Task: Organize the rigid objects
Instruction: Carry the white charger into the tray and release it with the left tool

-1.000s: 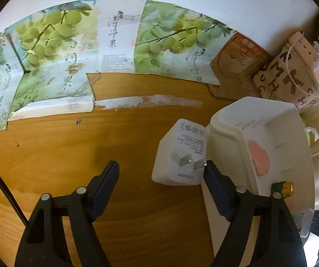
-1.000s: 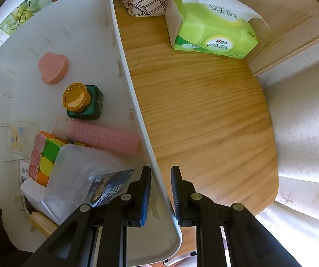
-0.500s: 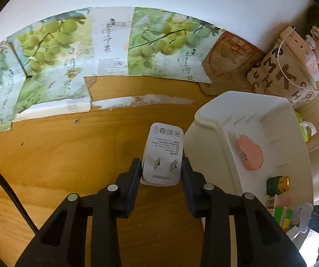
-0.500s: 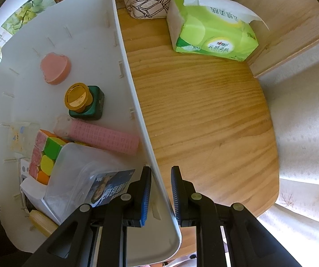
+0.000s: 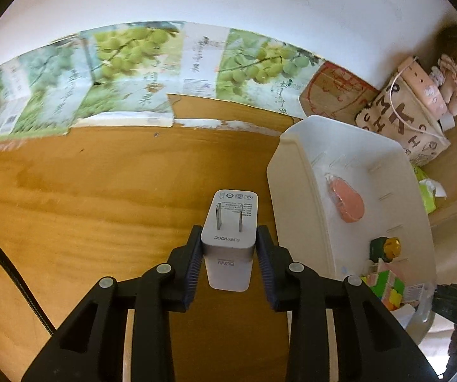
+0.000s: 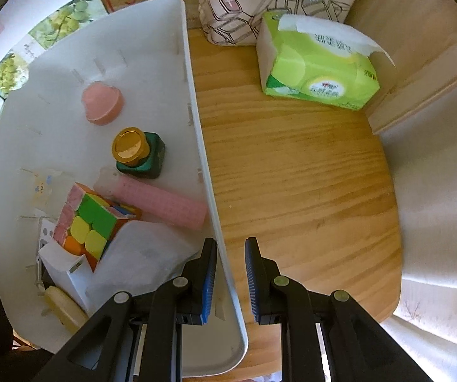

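A white wall charger (image 5: 233, 203), prongs facing the camera, sits between the pads of my left gripper (image 5: 229, 230), held above the wooden table; the jaws are still closing on it. Just to its right stands the white plastic bin (image 5: 292, 172). My right gripper (image 6: 230, 248) points straight down astride the bin's right wall (image 6: 193, 95), shut on it. In the bin lie a pink heart-shaped case (image 6: 102, 103), a green bottle with a gold cap (image 6: 139, 152), a pink bar (image 6: 161, 205) and a colour cube (image 6: 88, 226).
A green tissue pack (image 6: 317, 73) and a printed bag (image 6: 260, 3) stand right of the bin. Grape-print cardboard (image 5: 132, 73) lines the wall behind the table. A black cable (image 5: 8, 273) crosses the table at the left. The table's rounded edge (image 6: 394, 222) is at the right.
My left gripper went from wide open around the charger to shut on it, then lifted it off the table and drew back. The right gripper stayed on the bin wall.
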### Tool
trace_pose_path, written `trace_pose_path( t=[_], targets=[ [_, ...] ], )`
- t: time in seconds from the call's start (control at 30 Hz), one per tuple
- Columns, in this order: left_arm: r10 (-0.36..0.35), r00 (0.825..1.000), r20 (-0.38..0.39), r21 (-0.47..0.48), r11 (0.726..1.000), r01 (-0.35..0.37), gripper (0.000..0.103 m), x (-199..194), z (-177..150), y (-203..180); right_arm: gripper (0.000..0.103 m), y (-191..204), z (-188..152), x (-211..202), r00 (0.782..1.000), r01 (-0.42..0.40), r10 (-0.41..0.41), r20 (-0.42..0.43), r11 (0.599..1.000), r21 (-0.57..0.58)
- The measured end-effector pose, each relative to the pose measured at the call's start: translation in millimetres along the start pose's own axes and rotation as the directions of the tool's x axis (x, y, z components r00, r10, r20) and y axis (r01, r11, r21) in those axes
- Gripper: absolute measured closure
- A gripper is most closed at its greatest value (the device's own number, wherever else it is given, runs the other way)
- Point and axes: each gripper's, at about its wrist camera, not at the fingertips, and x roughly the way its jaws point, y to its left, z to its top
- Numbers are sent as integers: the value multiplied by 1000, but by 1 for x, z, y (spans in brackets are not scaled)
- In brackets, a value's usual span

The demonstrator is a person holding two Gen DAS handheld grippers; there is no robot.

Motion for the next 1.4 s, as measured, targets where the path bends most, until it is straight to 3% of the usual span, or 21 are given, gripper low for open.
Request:
trace_pose_path(
  t=[0.33,0.57,0.63,0.83,1.03,1.17,1.3,1.37,1.4],
  targets=[
    [38,989,146,-58,998,-30,68,-58,-12,-15,84,7,-7,-11,997,-67,70,25,991,-119],
    [1,971,238,-34,999,7,68,-94,-9,-56,84,3,-13,-25,990,-108,122,64,976,-189],
    [-17,966,257,-16,1000,21,68,-102,-8,-70,77,-3,-15,-31,984,-136,155,86,971,-194],
    [-53,966,253,73,997,36,68,-110,-10,-115,60,-15,-21,-42,950,-240,278,143,941,-238],
    [-72,982,176,181,983,40,68,-101,-26,-156,49,-17,-34,-50,909,-317,369,193,914,-253],
    [-86,984,155,225,973,50,68,-101,-33,-172,48,-16,-44,-53,890,-343,402,214,901,-266],
    [-97,984,146,230,971,62,60,-105,-36,-172,47,-12,-51,-54,887,-350,409,215,898,-265],
    [-93,985,145,218,974,60,38,-107,-38,-165,44,-9,-55,-58,884,-347,408,229,900,-264],
    [-89,985,151,205,977,57,34,-110,-40,-160,39,-7,-57,-60,882,-346,408,237,900,-264]
  ],
)
